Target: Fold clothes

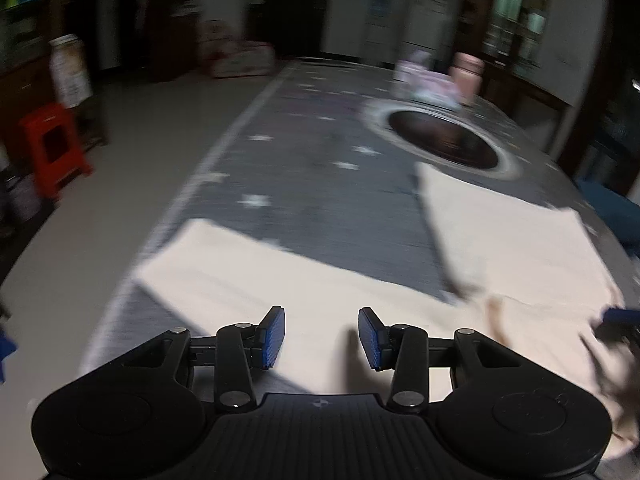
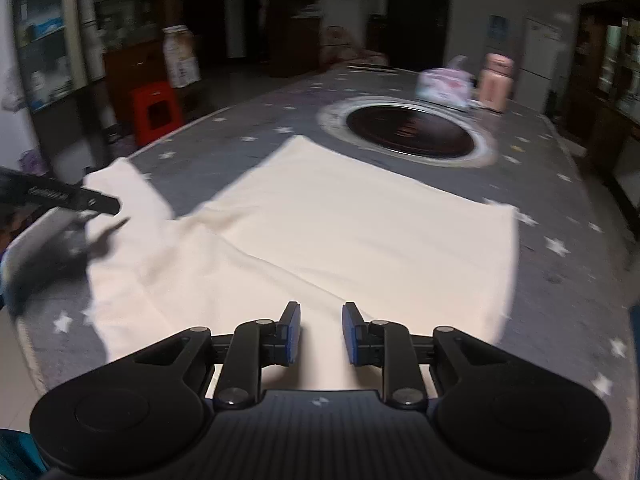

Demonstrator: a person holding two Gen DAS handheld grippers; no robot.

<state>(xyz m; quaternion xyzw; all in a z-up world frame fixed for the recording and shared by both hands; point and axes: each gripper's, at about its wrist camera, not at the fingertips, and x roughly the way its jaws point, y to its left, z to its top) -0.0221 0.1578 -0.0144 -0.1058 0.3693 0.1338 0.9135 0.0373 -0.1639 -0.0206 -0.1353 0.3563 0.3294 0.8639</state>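
Two views: left wrist first, then right wrist; past tense throughout.
Left wrist, pose: the left gripper [image 1: 322,338] tilted down over the near part of the cream garment [image 1: 304,292], jaws parted with a clear gap, nothing between the blue pads [image 1: 275,336]; released.
Left wrist, garment: spread flat on the grey star-print tablecloth [image 1: 320,160], one part reaching toward 10 o'clock, the larger part toward 2 o'clock.
Left wrist only: the picture was motion-blurred; a dark blurred shape with blue sat at the 3 o'clock edge, unclear.
Right wrist, pose: the right gripper [image 2: 321,334] tilted down over the garment's near edge, jaws a little apart, no cloth seen pinched; released.
Right wrist only: the left gripper's black finger appeared at 9 o'clock above the sleeve; the garment's full far edge showed.
Counts: one garment, one round dark inset [image 2: 410,130] at 12 o'clock, one pink bottle [image 2: 496,80], one tissue pack [image 2: 444,86], one red stool [image 2: 156,110], two grippers.
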